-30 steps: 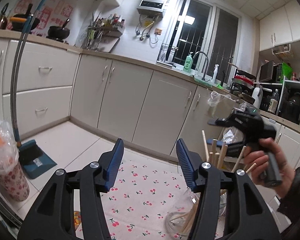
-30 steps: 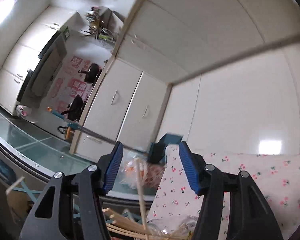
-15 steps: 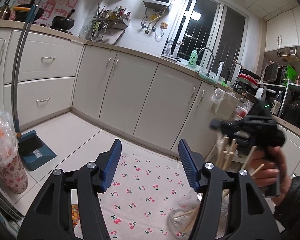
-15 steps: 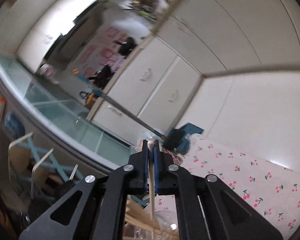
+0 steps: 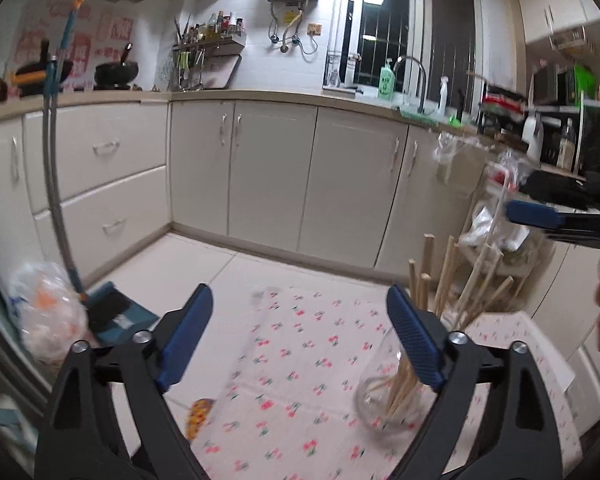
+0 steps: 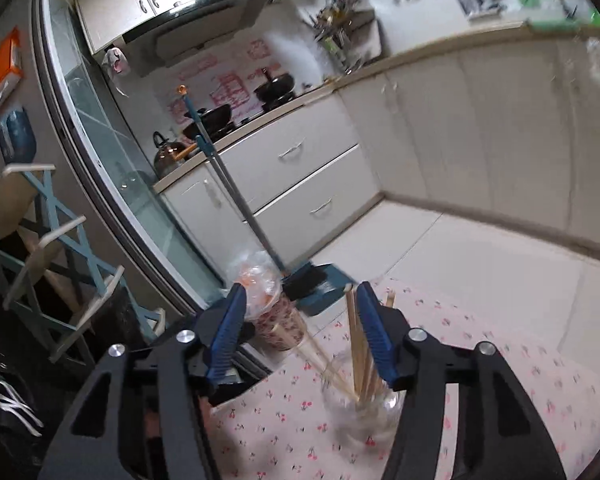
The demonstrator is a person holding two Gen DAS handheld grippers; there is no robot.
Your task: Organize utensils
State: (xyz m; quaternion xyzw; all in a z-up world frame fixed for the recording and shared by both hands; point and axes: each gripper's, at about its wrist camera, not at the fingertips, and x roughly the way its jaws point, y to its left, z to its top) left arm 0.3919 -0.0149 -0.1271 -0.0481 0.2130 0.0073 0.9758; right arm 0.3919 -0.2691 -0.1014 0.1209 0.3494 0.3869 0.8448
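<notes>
- Chopsticks (image 5: 440,280) stand bunched in a clear glass jar (image 5: 384,404) on the cherry-print cloth (image 5: 300,344), seen from my left wrist.
- My left gripper (image 5: 300,336) has its blue fingers (image 5: 186,336) spread wide, having just opened further; nothing between them, only cloth behind.
- The jar sits low right, partly behind my right-hand finger.
- My right gripper (image 5: 540,208) shows at the right edge, above and beyond the jar, blurred.
- White cabinets (image 5: 272,176) beyond; dustpan (image 5: 112,316) and a plastic-covered cup (image 5: 44,316) on the floor at left.
- Right wrist view: my right gripper (image 6: 300,332) is parted, jaws just opened up from shut.
- Chopsticks (image 6: 354,340) rise from the jar (image 6: 360,408) up into the gap, close against the right finger (image 6: 374,336); pads not pressing them.
- Jar stands on the cloth (image 6: 480,360), just below the fingertips.
- Cup (image 6: 274,316) and dustpan (image 6: 320,284) lie just beyond.
</notes>
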